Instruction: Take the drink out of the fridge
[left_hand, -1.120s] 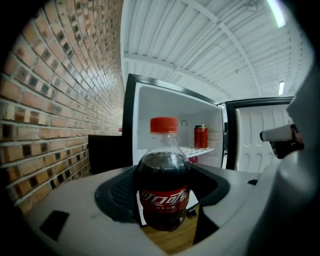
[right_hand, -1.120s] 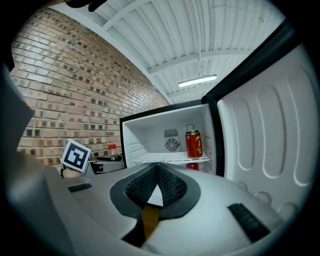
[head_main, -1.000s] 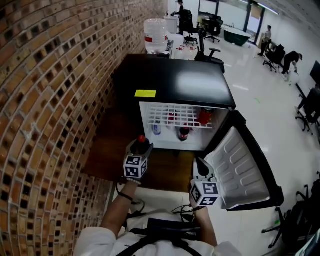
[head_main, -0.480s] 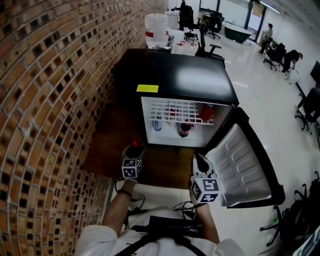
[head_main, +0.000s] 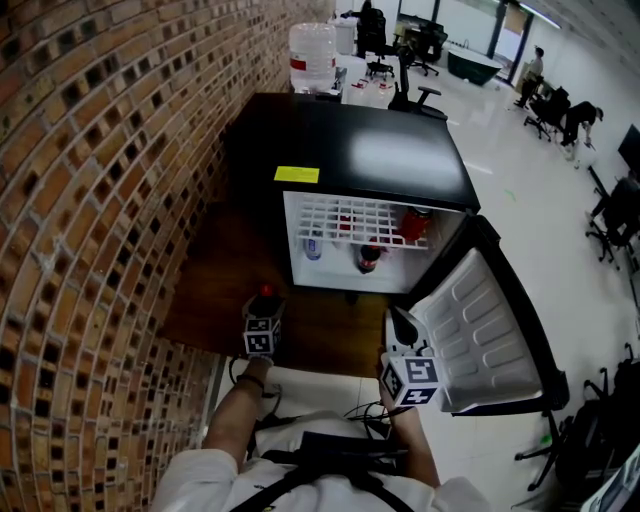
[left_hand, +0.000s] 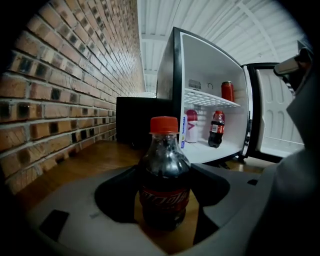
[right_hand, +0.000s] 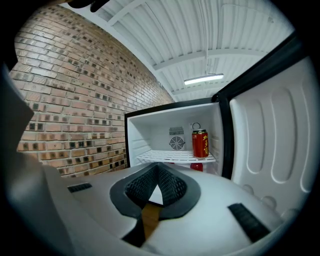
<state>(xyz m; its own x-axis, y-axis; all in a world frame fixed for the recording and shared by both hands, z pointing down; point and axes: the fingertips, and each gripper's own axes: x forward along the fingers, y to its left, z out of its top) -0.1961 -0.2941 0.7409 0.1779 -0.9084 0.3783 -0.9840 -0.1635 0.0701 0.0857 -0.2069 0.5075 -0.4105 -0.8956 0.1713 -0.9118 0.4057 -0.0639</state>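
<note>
While it is pinched upright at its belly between the two dark pads of the left gripper (left_hand: 162, 202), one cola bottle (left_hand: 164, 165) is held outside the fridge (head_main: 360, 150), just in front of its open mouth and low over the wooden floor (head_main: 215, 290); whether its base touches the wood cannot be told. One bottle is gripped: clear rounded plastic, dark liquid, a red band label and a ribbed red screw cap. The right gripper (right_hand: 156, 186) is seen pressed together, its two cross-hatched rubber pads meeting with nothing between them, just beside the door (head_main: 490, 330). Two grippers are counted, each of smooth grey plastic and each carrying one marker cube. One small box-shaped fridge is seen, glossy black outside and white inside, with one yellow sticker (head_main: 297, 174) on its top. Its single door is swung wide, and its white liner is moulded in long rounded ribs. One white wire shelf (left_hand: 207, 98) carries one red can (left_hand: 227, 91). Below it, on the fridge floor, one second cola bottle (left_hand: 216, 129) and one pink-and-white bottle (left_hand: 191, 126) are stood apart. One curved wall of rough brown brick (head_main: 90, 200) runs along the left.
</note>
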